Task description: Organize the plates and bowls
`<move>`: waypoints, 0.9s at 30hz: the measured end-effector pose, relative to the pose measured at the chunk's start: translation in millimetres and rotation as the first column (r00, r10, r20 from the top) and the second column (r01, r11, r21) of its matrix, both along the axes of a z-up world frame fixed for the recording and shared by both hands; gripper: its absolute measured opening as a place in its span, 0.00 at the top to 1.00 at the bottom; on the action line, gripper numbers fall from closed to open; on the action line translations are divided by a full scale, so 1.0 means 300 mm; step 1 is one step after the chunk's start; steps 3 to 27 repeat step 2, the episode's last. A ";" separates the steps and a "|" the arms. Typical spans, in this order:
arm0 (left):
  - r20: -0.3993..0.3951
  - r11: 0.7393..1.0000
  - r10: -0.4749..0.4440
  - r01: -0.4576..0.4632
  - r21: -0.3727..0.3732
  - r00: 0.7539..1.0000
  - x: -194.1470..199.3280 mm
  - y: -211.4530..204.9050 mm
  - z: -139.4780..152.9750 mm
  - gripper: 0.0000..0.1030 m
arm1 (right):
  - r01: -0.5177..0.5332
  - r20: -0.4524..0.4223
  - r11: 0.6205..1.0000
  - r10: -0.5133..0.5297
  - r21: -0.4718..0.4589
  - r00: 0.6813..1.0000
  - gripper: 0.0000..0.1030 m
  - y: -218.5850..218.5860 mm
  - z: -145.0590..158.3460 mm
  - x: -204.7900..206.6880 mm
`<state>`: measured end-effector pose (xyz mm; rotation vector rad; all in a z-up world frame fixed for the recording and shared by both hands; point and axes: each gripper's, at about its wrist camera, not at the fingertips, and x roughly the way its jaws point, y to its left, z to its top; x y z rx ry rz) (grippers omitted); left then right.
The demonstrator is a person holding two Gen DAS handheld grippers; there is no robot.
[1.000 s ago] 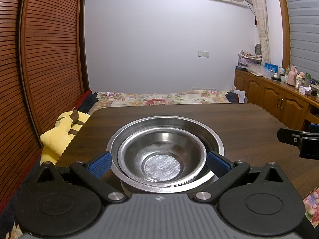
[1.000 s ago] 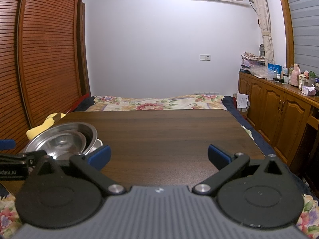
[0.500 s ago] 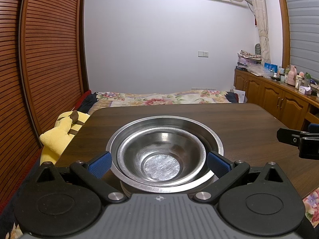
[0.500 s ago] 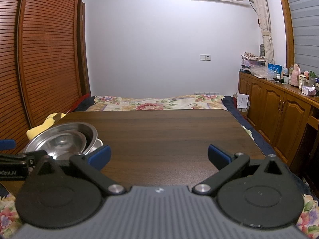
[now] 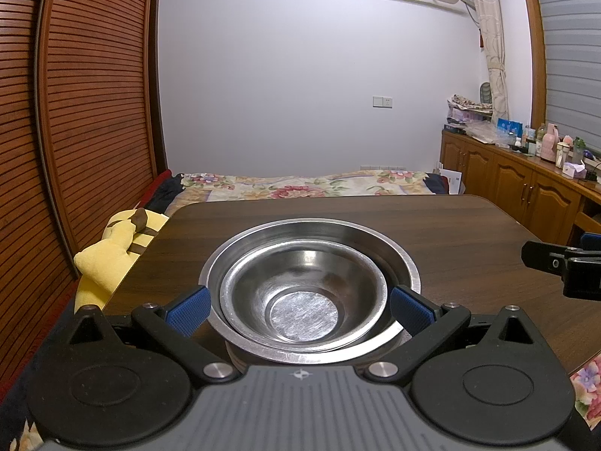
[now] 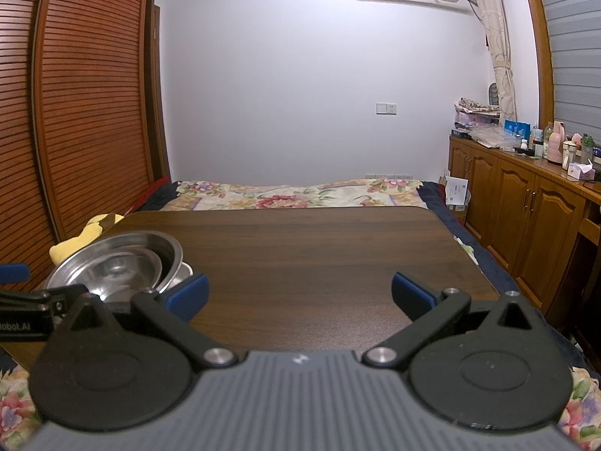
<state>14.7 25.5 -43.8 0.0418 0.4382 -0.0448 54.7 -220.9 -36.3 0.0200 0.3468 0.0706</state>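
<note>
A small steel bowl is seen nested inside a larger steel bowl, the stack resting on the dark wooden tabletop near its left edge; the left gripper is spread wide, its blue fingers flanking the stack — whether they touch the rim cannot be told; the right gripper is also held wide over bare wood, gripping nothing; a yellow plush toy lies beside the tabletop.

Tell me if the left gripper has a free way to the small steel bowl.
Probably yes: the left gripper is open, its blue pads either side of the stacked bowls, with the small steel bowl nested uncovered on top.
</note>
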 end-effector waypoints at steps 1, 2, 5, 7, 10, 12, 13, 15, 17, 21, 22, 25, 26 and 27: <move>-0.001 1.000 0.000 0.000 0.000 1.000 0.000 0.000 0.002 0.00 | 0.000 0.000 1.000 0.000 0.000 1.000 0.00 0.001 0.000 0.000; -0.002 1.000 0.000 0.000 0.000 1.000 0.001 0.000 0.003 0.00 | 0.002 0.000 1.000 -0.002 0.000 1.000 0.00 0.001 0.000 0.000; -0.002 1.000 0.000 0.000 0.000 1.000 0.001 0.000 0.003 0.00 | 0.002 0.000 1.000 -0.002 0.000 1.000 0.00 0.001 0.000 0.000; -0.002 1.000 0.000 0.000 0.000 1.000 0.001 0.000 0.003 0.00 | 0.002 0.000 1.000 -0.002 0.000 1.000 0.00 0.001 0.000 0.000; -0.002 1.000 0.000 0.000 0.000 1.000 0.001 0.000 0.003 0.00 | 0.002 0.000 1.000 -0.002 0.000 1.000 0.00 0.001 0.000 0.000; -0.002 1.000 0.000 0.000 0.000 1.000 0.001 0.000 0.003 0.00 | 0.002 0.000 1.000 -0.002 0.000 1.000 0.00 0.001 0.000 0.000; -0.002 1.000 0.000 0.000 0.000 1.000 0.001 0.000 0.003 0.00 | 0.002 0.000 1.000 -0.002 0.000 1.000 0.00 0.001 0.000 0.000; -0.002 1.000 0.000 0.000 0.000 1.000 0.001 0.000 0.003 0.00 | 0.002 0.000 1.000 -0.002 0.000 1.000 0.00 0.001 0.000 0.000; -0.002 1.000 0.000 0.000 0.000 1.000 0.001 0.000 0.003 0.00 | 0.002 0.000 1.000 -0.002 0.000 1.000 0.00 0.001 0.000 0.000; -0.002 1.000 0.000 0.000 0.000 1.000 0.001 0.000 0.003 0.00 | 0.002 0.000 1.000 -0.002 0.000 1.000 0.00 0.001 0.000 0.000; -0.002 1.000 0.000 0.000 0.000 1.000 0.001 0.000 0.003 0.00 | 0.002 0.000 1.000 -0.002 0.000 1.000 0.00 0.001 0.000 0.000; -0.002 1.000 0.000 0.000 0.000 1.000 0.001 0.000 0.003 0.00 | 0.002 0.000 1.000 -0.002 0.000 1.000 0.00 0.001 0.000 0.000; -0.002 1.000 0.000 0.000 0.000 1.000 0.001 0.000 0.003 0.00 | 0.002 0.000 1.000 -0.002 0.000 1.000 0.00 0.001 0.000 0.000; -0.002 1.000 0.000 0.000 0.000 1.000 0.001 0.000 0.003 0.00 | 0.002 0.000 1.000 -0.002 0.000 1.000 0.00 0.001 0.000 0.000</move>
